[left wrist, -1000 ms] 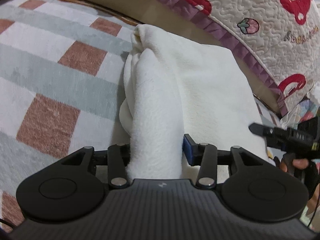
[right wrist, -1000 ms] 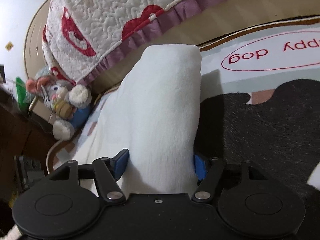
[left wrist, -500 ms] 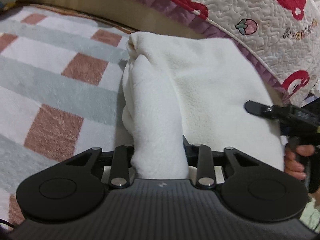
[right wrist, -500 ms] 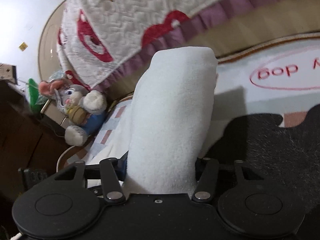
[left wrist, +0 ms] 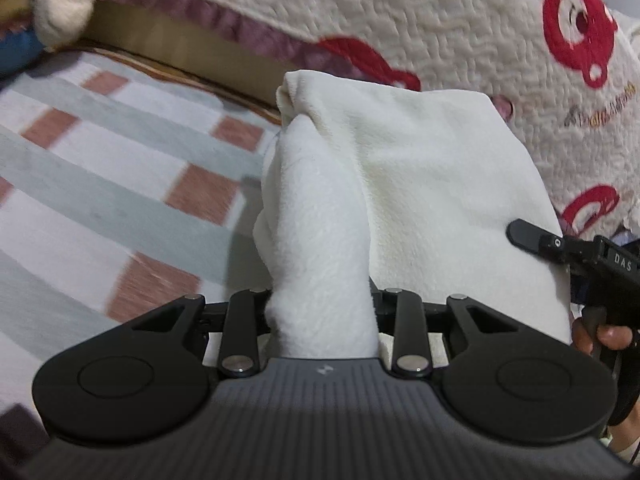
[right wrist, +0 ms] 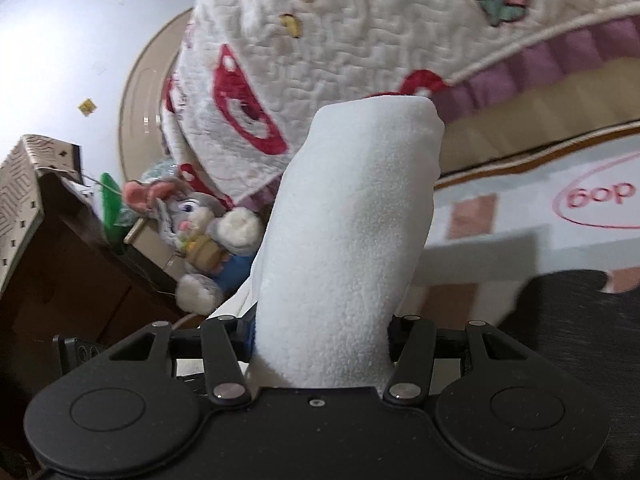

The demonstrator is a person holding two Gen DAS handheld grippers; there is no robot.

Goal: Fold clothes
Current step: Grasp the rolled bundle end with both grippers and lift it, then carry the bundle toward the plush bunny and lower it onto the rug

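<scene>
A white fleece garment (left wrist: pixel 420 184) hangs lifted above the bed, folded over in a thick roll at each gripper. My left gripper (left wrist: pixel 322 308) is shut on one bunched edge, its pads pressing into the pile. In the right wrist view the same white garment (right wrist: pixel 352 220) rises as a thick column from my right gripper (right wrist: pixel 324 340), which is shut on it. That right gripper (left wrist: pixel 560 248) also shows at the right edge of the left wrist view, held by a hand (left wrist: pixel 600 336), level with the cloth's far side.
A checked blanket (left wrist: pixel 100 160) in grey, white and brick covers the bed below. Behind stands a quilted cover (left wrist: pixel 440 20) with red prints and a purple frill. A plush rabbit (right wrist: pixel 200 232) and a cardboard box (right wrist: pixel 24 184) sit at the left; dark fur (right wrist: pixel 580 340) lies right.
Both grippers closed onto the white garment and rose with it, lifting the cloth off the blanket. Both views have tilted up toward the quilted cover.
</scene>
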